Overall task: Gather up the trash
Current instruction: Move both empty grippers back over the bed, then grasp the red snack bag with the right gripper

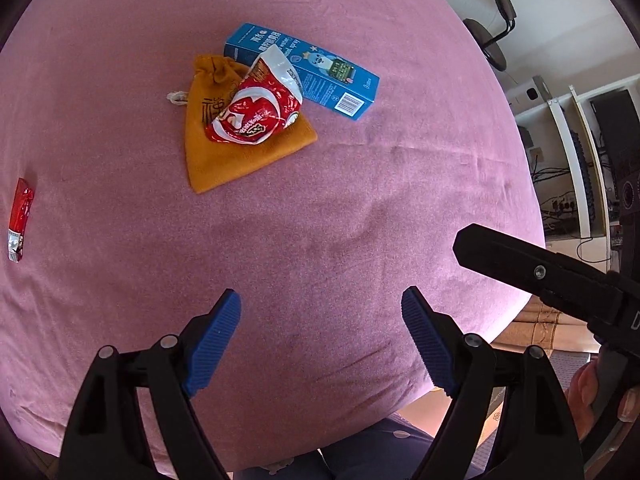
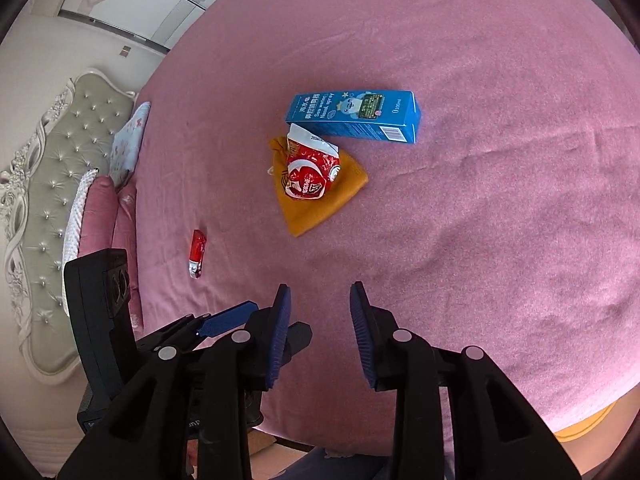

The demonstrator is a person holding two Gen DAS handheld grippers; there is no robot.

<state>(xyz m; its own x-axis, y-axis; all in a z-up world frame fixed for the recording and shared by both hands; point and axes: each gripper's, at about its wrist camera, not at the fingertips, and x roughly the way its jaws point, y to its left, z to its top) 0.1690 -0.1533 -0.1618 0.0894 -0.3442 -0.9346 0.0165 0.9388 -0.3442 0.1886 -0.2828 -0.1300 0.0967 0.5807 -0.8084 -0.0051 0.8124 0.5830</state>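
Observation:
On the pink bedspread point(image 1: 320, 208) lies a crumpled red and white snack wrapper point(image 1: 256, 108) on top of an orange drawstring pouch point(image 1: 224, 152). A blue carton point(image 1: 304, 70) lies just behind them. A small red wrapper point(image 1: 19, 216) lies apart at the far left. My left gripper point(image 1: 320, 312) hovers open over bare cloth, well short of the pile. In the right wrist view the same wrapper point(image 2: 310, 172), pouch point(image 2: 316, 200), carton point(image 2: 352, 116) and small red wrapper point(image 2: 197, 254) show ahead of my right gripper point(image 2: 320, 300), whose jaws stand apart with nothing between them.
A tufted grey headboard point(image 2: 52, 184) and pillows point(image 2: 124, 148) border the bed at the left of the right wrist view. Shelves with cables and an office chair point(image 1: 492, 36) stand beyond the bed's edge. A person's fingers point(image 1: 592, 384) hold the right tool's handle.

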